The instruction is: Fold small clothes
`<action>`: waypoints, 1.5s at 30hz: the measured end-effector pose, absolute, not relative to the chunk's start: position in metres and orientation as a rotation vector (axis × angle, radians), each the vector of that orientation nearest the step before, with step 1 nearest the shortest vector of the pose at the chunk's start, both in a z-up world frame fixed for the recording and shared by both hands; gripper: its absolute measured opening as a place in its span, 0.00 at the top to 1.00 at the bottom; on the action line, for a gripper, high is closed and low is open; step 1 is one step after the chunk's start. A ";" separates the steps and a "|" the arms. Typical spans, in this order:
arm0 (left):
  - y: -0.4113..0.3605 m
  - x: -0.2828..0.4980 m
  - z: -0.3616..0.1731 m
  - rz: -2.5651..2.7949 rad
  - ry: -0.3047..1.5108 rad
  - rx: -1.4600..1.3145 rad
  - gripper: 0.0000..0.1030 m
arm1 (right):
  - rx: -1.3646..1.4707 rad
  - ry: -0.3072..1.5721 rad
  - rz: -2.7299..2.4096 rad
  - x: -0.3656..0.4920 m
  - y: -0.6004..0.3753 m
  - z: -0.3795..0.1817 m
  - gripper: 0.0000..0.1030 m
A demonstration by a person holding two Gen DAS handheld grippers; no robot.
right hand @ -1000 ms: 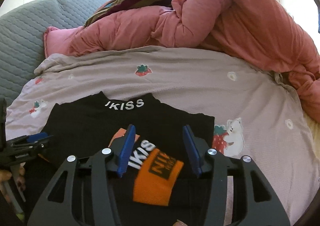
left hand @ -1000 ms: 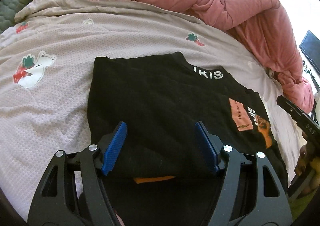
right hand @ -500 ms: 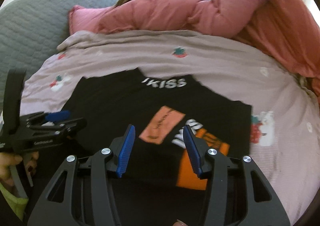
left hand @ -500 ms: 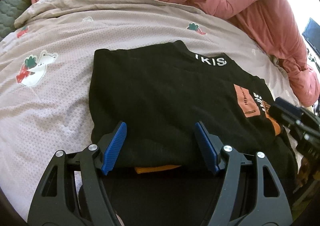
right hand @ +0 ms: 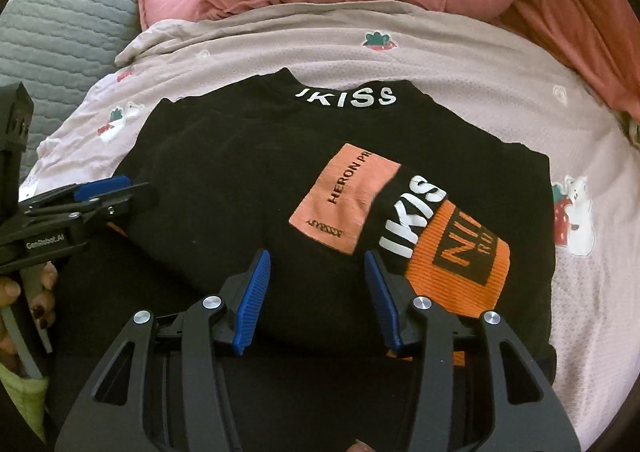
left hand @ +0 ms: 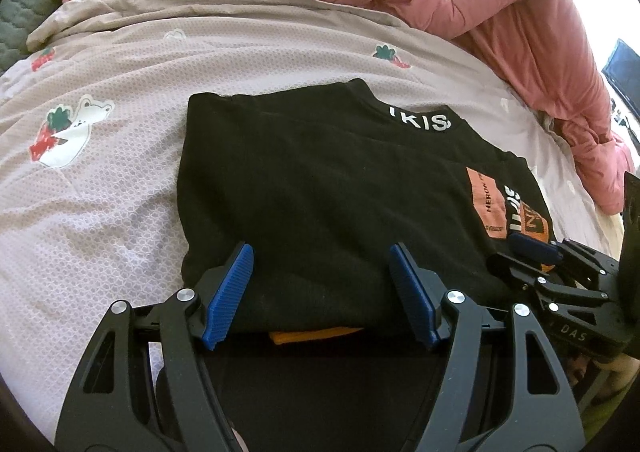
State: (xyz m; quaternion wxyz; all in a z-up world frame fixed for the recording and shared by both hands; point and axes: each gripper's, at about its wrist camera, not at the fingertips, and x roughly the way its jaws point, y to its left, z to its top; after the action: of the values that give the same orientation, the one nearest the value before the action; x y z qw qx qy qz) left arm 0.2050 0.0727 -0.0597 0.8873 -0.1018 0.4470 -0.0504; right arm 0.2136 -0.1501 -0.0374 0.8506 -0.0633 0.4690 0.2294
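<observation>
printed bedsheet point(left hand: 120, 180) under folded black sweater point(left hand: 320, 188), both tools point(left hand: 320, 288) point(right hand: 316, 292) wide open, empty

— Collar lettering? 
— On the black top point(left hand: 320, 188), partly cut by a fold in the left view. 
— Near hem? 
— Hidden behind the left hand-held gripper point(left hand: 320, 288); orange scrap point(left hand: 316, 333) unidentifiable.

Black top point(right hand: 248, 180): collar "IKISS", peach patch point(right hand: 346, 198) "HERON PR", cuff "IKIS". Left gripper point(right hand: 100, 192): "GenRobot.AI".
</observation>
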 end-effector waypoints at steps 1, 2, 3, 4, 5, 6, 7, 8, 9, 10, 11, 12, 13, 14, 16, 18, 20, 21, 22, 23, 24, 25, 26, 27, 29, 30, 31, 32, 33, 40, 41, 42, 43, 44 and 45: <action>0.073 0.205 -0.060 -0.108 0.927 -0.211 0.39 | -0.139 0.987 0.481 0.213 -0.149 -0.038 0.53; 0.073 0.205 -0.060 -0.109 0.927 -0.212 0.39 | -0.143 0.986 0.479 0.213 -0.148 -0.037 0.53; 0.073 0.205 -0.060 -0.109 0.927 -0.215 0.39 | -0.142 0.987 0.479 0.213 -0.149 -0.037 0.53; 0.073 0.205 -0.060 -0.110 0.926 -0.218 0.39 | -0.139 0.988 0.479 0.213 -0.149 -0.037 0.53; 0.073 0.205 -0.060 -0.111 0.926 -0.219 0.39 | -0.136 0.990 0.478 0.214 -0.149 -0.036 0.53; 0.073 0.204 -0.060 -0.111 0.925 -0.219 0.39 | -0.134 0.990 0.477 0.214 -0.149 -0.036 0.53; 0.073 0.204 -0.060 -0.111 0.925 -0.220 0.39 | -0.136 0.989 0.475 0.214 -0.149 -0.035 0.53; 0.074 0.203 -0.060 -0.112 0.923 -0.222 0.39 | -0.139 0.988 0.473 0.213 -0.148 -0.034 0.53; 0.074 0.203 -0.060 -0.113 0.922 -0.224 0.39 | -0.141 0.988 0.473 0.213 -0.148 -0.033 0.52; 0.075 0.202 -0.060 -0.114 0.920 -0.227 0.39 | -0.138 0.991 0.477 0.213 -0.148 -0.032 0.50; 0.075 0.202 -0.060 -0.116 0.919 -0.230 0.39 | -0.130 0.991 0.481 0.213 -0.149 -0.031 0.47; 0.076 0.201 -0.059 -0.117 0.917 -0.234 0.39 | -0.122 0.991 0.483 0.213 -0.150 -0.030 0.45; 0.077 0.200 -0.059 -0.119 0.916 -0.235 0.39 | -0.116 0.990 0.482 0.213 -0.150 -0.028 0.45; 0.077 0.200 -0.059 -0.119 0.915 -0.237 0.39 | -0.114 0.989 0.482 0.212 -0.150 -0.027 0.43; 0.078 0.199 -0.058 -0.121 0.914 -0.240 0.39 | -0.114 0.985 0.479 0.210 -0.150 -0.025 0.42; 0.078 0.198 -0.056 -0.121 0.913 -0.242 0.39 | -0.109 0.983 0.481 0.208 -0.151 -0.024 0.38; 0.079 0.196 -0.055 -0.121 0.911 -0.243 0.39 | -0.098 0.981 0.483 0.207 -0.152 -0.022 0.35; 0.079 0.196 -0.054 -0.122 0.912 -0.245 0.39 | -0.094 0.979 0.485 0.206 -0.152 -0.021 0.32; 0.080 0.195 -0.054 -0.123 0.913 -0.246 0.39 | -0.089 0.977 0.487 0.205 -0.152 -0.020 0.31; 0.080 0.195 -0.053 -0.123 0.914 -0.246 0.39 | -0.088 0.975 0.487 0.204 -0.152 -0.019 0.29; 0.080 0.194 -0.053 -0.123 0.914 -0.247 0.39 | -0.087 0.974 0.486 0.203 -0.152 -0.019 0.27; 0.081 0.193 -0.052 -0.122 0.912 -0.247 0.39 | -0.088 0.971 0.484 0.202 -0.152 -0.018 0.27; 0.081 0.192 -0.051 -0.122 0.911 -0.247 0.39 | -0.087 0.970 0.483 0.202 -0.152 -0.017 0.25; 0.081 0.192 -0.050 -0.121 0.909 -0.246 0.39 | -0.085 0.968 0.482 0.201 -0.152 -0.017 0.24; 0.081 0.189 -0.047 -0.118 0.902 -0.244 0.39 | -0.082 0.965 0.474 0.201 -0.154 -0.016 0.22; 0.082 0.188 -0.046 -0.116 0.900 -0.245 0.37 | -0.077 0.966 0.472 0.201 -0.155 -0.015 0.21; 0.083 0.186 -0.045 -0.115 0.896 -0.249 0.36 | -0.073 0.966 0.469 0.201 -0.156 -0.015 0.21; 0.084 0.185 -0.044 -0.114 0.894 -0.252 0.36 | -0.070 0.966 0.466 0.200 -0.157 -0.014 0.19; 0.085 0.184 -0.043 -0.113 0.894 -0.252 0.36 | -0.068 0.965 0.464 0.200 -0.158 -0.014 0.18; 0.091 0.178 -0.036 -0.090 0.876 -0.251 0.27 | -0.071 0.955 0.439 0.197 -0.160 -0.010 0.09; 0.092 0.177 -0.034 -0.087 0.871 -0.248 0.26 | -0.071 0.952 0.438 0.196 -0.161 -0.010 0.09; 0.093 0.174 -0.032 -0.078 0.860 -0.246 0.24 | -0.070 0.950 0.440 0.196 -0.161 -0.009 0.09; 0.095 0.173 -0.030 -0.072 0.851 -0.246 0.21 | -0.069 0.948 0.440 0.196 -0.161 -0.008 0.08; 0.097 0.171 -0.027 -0.065 0.843 -0.246 0.16 | -0.070 0.945 0.437 0.196 -0.161 -0.007 0.07; 0.099 0.168 -0.025 -0.057 0.832 -0.244 0.15 | -0.072 0.940 0.435 0.195 -0.162 -0.006 0.07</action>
State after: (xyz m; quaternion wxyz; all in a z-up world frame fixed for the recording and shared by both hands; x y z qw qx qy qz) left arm 0.1678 0.0991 -0.0247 0.9072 -0.1181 0.4030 -0.0275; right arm 0.1949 -0.1618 -0.0060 0.8682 -0.0342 0.4491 0.2080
